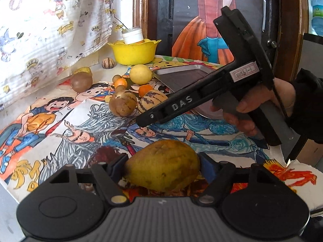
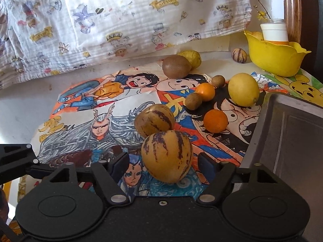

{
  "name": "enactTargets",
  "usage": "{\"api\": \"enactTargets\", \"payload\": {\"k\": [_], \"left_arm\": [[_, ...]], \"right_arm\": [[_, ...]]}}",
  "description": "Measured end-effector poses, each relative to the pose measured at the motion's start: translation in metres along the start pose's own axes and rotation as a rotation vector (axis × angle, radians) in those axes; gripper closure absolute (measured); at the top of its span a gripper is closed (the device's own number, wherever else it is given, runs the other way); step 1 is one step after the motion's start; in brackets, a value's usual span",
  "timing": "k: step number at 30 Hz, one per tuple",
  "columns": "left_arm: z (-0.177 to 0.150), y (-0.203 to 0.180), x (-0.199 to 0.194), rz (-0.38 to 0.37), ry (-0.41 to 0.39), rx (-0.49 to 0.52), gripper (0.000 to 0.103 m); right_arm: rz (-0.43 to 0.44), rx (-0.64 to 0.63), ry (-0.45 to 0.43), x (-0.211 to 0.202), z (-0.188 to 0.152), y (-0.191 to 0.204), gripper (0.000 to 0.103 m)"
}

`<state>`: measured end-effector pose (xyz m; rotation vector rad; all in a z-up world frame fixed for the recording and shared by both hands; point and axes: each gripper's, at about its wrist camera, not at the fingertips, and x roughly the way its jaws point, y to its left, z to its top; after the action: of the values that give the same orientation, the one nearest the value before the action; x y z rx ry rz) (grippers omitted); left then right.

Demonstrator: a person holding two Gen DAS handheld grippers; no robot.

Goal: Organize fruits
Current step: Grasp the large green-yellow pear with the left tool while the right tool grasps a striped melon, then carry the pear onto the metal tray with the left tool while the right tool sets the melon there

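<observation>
In the left wrist view, a yellow-green pear-shaped fruit (image 1: pixel 163 167) lies crosswise between my left gripper's (image 1: pixel 163 166) pads, which press on both of its ends. My right gripper (image 2: pixel 163 164) straddles a purple-striped yellow melon (image 2: pixel 166 157) on the drawing-covered table, with a small gap at each pad. From the left wrist view, the right gripper (image 1: pixel 149 117) is a black tool in a person's hand (image 1: pixel 262 109), its tip at that striped melon (image 1: pixel 151 100). A second striped melon (image 2: pixel 154 121) touches the first from behind.
A grey metal tray (image 2: pixel 292 133) lies at the right. A yellow bowl (image 2: pixel 276 58) with a white-capped jar (image 2: pixel 274 32) stands behind. A lemon (image 2: pixel 243 89), two oranges (image 2: pixel 215 121), small brown fruits (image 2: pixel 193 100) and a kiwi (image 2: pixel 176 66) are scattered between. A printed cloth (image 2: pixel 121 20) hangs behind.
</observation>
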<state>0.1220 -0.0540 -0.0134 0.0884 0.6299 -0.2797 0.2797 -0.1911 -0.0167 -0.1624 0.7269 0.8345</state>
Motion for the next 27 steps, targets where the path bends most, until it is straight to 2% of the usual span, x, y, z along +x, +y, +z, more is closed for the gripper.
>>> {"api": "enactTargets", "payload": {"k": [5, 7, 18, 27], "left_arm": [[0.001, -0.002, 0.006, 0.010, 0.019, 0.043, 0.025], [-0.002, -0.001, 0.010, 0.024, 0.035, 0.049, 0.025], [-0.002, -0.001, 0.012, 0.034, 0.012, 0.036, 0.026], [0.005, 0.009, 0.011, 0.052, 0.007, -0.050, 0.026]], "right_arm": [[-0.002, 0.001, -0.002, 0.003, 0.001, -0.005, 0.040], [0.007, 0.015, -0.007, 0.003, 0.001, -0.008, 0.042], [0.015, 0.027, -0.025, 0.001, -0.001, -0.011, 0.048], [0.025, 0.061, -0.063, -0.009, -0.011, -0.013, 0.048]]}}
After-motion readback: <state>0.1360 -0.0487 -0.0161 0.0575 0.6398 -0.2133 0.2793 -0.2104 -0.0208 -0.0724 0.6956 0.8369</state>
